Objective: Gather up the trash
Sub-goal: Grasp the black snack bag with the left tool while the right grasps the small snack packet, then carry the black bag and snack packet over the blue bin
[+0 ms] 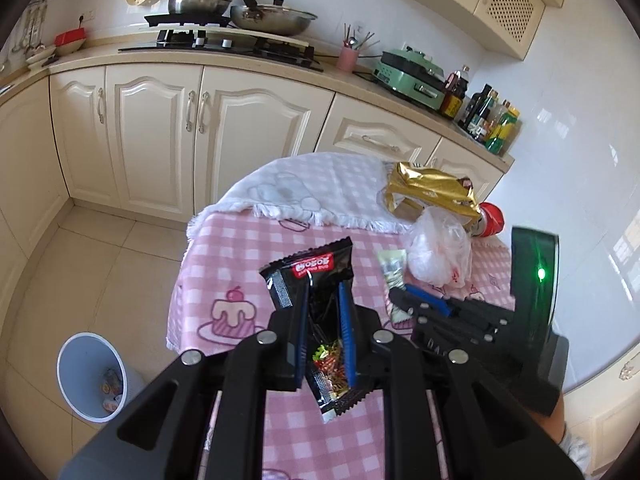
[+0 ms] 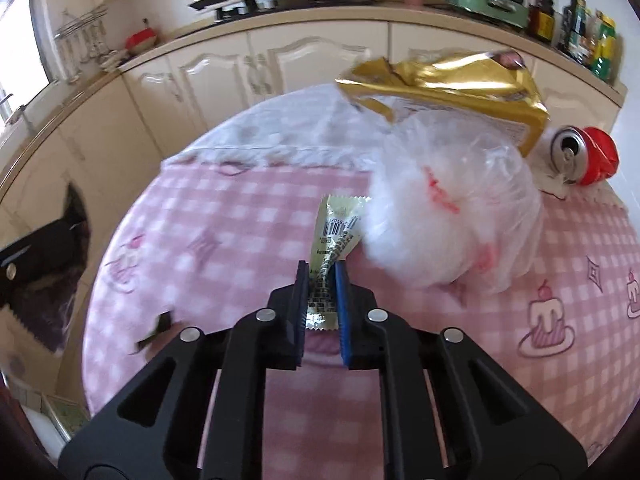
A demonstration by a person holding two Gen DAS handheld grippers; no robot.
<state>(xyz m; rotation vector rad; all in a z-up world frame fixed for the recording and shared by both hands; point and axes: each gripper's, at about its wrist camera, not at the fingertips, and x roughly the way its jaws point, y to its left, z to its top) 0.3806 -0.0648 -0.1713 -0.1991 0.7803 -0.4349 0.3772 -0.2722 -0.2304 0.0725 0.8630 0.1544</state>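
Pink checked desk [image 1: 240, 248] carries litter; left tongs [image 1: 324, 320] pinch a black crinkly snack wrapper [image 1: 316, 280], raised clear for binning, while right tongs [image 2: 322, 288] clamp a pale yellow sachet [image 2: 336, 232] lying there.

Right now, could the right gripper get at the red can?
Probably not yet: the right gripper is shut on a small wrapper, and the plastic bag sits between it and the can.
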